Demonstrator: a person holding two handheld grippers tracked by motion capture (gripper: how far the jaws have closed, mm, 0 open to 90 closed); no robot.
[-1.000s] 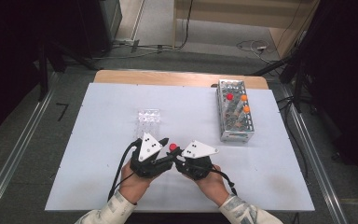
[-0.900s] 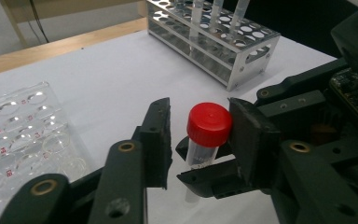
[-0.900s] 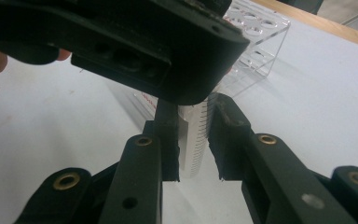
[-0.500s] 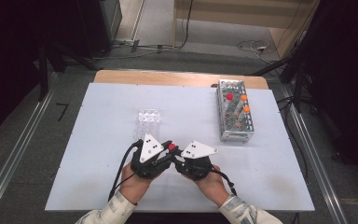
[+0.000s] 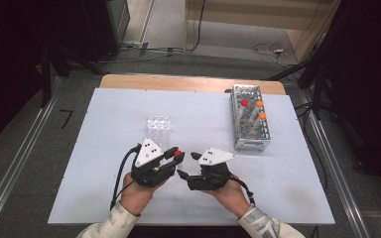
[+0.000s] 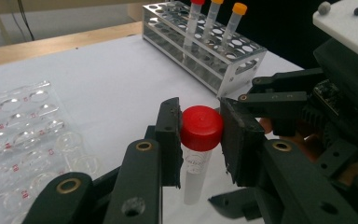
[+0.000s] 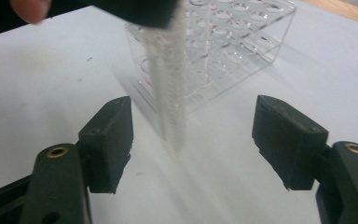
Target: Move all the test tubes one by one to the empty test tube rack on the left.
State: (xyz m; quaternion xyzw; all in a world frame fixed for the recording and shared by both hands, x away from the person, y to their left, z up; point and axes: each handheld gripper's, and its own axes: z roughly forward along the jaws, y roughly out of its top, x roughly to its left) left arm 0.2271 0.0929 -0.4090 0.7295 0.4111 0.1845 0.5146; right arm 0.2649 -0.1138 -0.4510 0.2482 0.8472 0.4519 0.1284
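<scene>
Grey flooring and dark equipment frame the white desk (image 5: pixel 104 198), whose far edge shows a strip of bare wood. Toward the far right corner stands a metal rack (image 5: pixel 249 124) holding three capped tubes, one red and two orange. Near the middle, closer to the far edge than to the near one, sits a clear plastic rack (image 5: pixel 158 130), empty as far as can be seen. At the near edge, both forearms enter, each hand holding a gripper. The left gripper (image 6: pixel 200 135) pinches a red-capped tube (image 6: pixel 199 144) by its cap, upright, just above the desk between the two hands. The right gripper (image 7: pixel 193 140) has just been opening; its jaws now stand wide on either side of the tube's lower body without pressing on it. The step in hand appears to be a hand-over, completed: the tube has passed to the left gripper. The next move likely calls for carrying the tube toward the clear rack, keeping it vertical, and lowering it squarely into a well.
</scene>
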